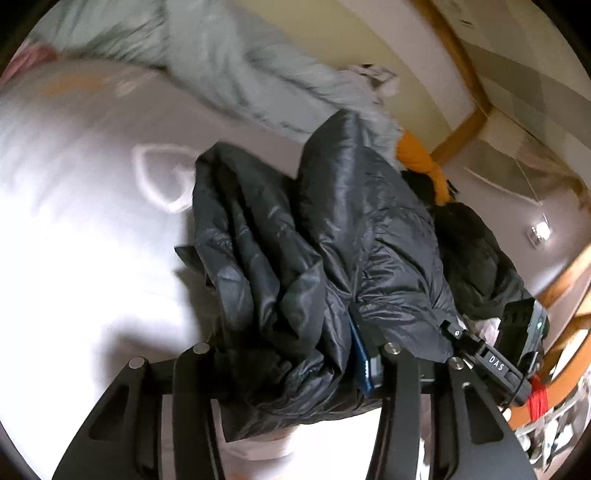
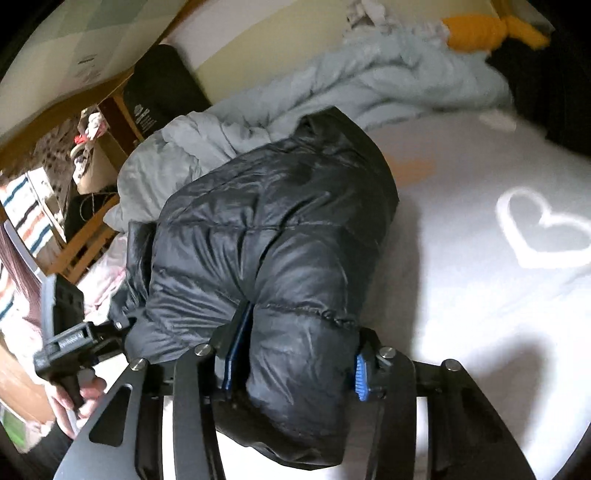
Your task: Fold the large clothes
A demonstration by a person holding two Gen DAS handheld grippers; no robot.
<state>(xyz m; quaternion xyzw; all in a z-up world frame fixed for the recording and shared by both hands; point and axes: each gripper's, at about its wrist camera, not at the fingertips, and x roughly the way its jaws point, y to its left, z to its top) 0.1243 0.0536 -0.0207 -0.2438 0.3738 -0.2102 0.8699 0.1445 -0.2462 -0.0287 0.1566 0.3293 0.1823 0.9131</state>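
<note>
1. Black puffer jacket bunched in a heap on the white bed, near edge raised between the two grippers.
2. Right gripper partly closed, blue pads pressing on a thick fold of the jacket from both sides; padded hem bulging out below the jaws.
3. Left gripper partly closed on gathered jacket fabric; one blue pad visible against the cloth, the opposite pad hidden under the folds (grip judged from the fabric wedged between the fingers).
4. Right wrist view: left gripper also seen at the far left edge, held by a hand, its tip touching the jacket's side.
5. Left wrist view: right gripper seen at the right edge, just beside the jacket.
6. Pale blue blanket crumpled along the far side of the bed, touching the jacket's far end.
7. Orange cloth lying beyond the blanket, next to a dark garment (kind not discernible).
8. White heart outline printed on the bed sheet, well apart from the jacket, uncovered.
9. Wooden frame running along the wall behind the bed; cluttered shelves beside it.
10. Both views blurred in places; finer detail of the jacket's seams unreadable.
</note>
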